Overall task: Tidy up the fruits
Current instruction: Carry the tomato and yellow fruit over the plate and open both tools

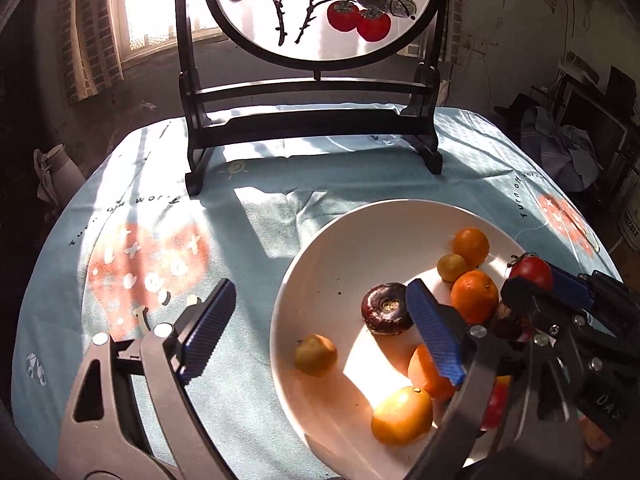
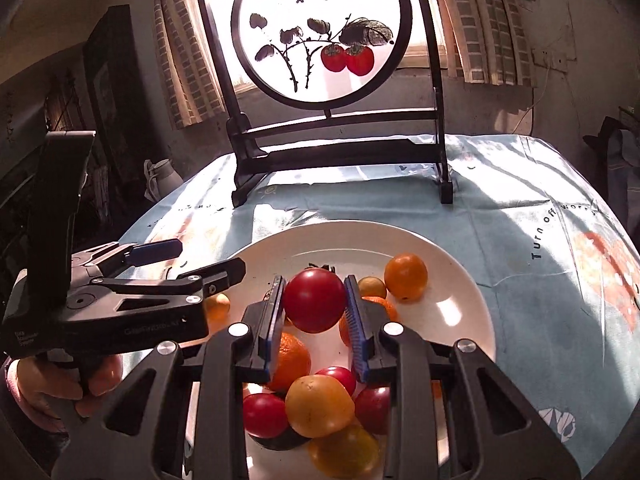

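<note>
the right hand-held gripper (image 2: 314,312) pinches a red tomato (image 2: 315,300) between its two blue ribbed pads (image 2: 357,334), holding it above the white plate (image 2: 452,276). the tomato is round, smooth and glossy, with a dark green calyx showing at its top. in the left wrist view the same tomato (image 1: 531,273) shows at the plate's right rim (image 1: 304,264), gripped by the black-framed tool.

the left hand-held gripper (image 1: 316,328) is spread wide: one blue pad (image 1: 208,330) sits over the cloth left of the plate, the other (image 1: 434,338) over the plate's inside.

on the plate lie several fruits. three oranges with dimpled, shiny skin (image 1: 471,246) (image 1: 475,295) (image 1: 428,372) lie on the right side, a small yellow-orange fruit (image 1: 452,267) touching the two far ones. a dark purple, squat fruit with a round scar on top (image 1: 387,309) sits near the middle. a dull yellowish-brown fruit (image 1: 316,355) lies apart on the left, and a larger yellow-orange one (image 1: 402,415) lies near the front. from the right wrist, more small red tomatoes (image 2: 265,415) (image 2: 337,376) crowd around a yellow-orange fruit (image 2: 319,405) under the fingers.

the plate is smooth, shallow and round, resting on a pale blue tablecloth (image 1: 256,216) printed with strawberries, which covers the tabletop. behind stands a dark wooden stand holding a round translucent screen painted with persimmons (image 1: 320,12).
</note>
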A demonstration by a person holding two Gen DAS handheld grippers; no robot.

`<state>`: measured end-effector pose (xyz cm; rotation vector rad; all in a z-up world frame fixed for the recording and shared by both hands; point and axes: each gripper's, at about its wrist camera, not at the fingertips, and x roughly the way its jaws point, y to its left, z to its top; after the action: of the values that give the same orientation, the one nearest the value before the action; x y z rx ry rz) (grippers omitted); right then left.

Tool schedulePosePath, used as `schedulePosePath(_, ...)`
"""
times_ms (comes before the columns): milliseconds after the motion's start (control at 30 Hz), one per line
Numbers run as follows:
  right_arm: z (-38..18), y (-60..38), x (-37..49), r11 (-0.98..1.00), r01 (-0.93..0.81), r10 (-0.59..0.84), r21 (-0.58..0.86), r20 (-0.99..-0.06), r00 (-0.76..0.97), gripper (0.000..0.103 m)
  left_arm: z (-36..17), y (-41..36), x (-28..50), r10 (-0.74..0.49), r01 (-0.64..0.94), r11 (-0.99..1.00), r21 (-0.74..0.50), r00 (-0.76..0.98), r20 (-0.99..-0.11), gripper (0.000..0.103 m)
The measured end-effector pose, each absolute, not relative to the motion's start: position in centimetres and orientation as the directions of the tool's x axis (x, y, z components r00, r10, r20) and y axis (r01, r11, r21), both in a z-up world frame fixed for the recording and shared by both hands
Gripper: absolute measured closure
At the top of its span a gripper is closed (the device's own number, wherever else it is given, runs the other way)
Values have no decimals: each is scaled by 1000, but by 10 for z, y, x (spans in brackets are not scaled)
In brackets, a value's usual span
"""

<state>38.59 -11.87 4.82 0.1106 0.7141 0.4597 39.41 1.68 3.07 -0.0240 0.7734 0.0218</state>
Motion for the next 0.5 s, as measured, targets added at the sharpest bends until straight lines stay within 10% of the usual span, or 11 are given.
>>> schedulePosePath(233, 41, -108, 391, 891, -389, 443, 234, -637, 632, 61, 41, 30, 372, 63, -77, 997, 10, 723, -688, 6)
schedulePosePath(500, 65, -113, 349, 899, -385, 420, 207, -651, 632, 1, 67, 23, 312, 86, -61, 996, 61, 766, -638, 3)
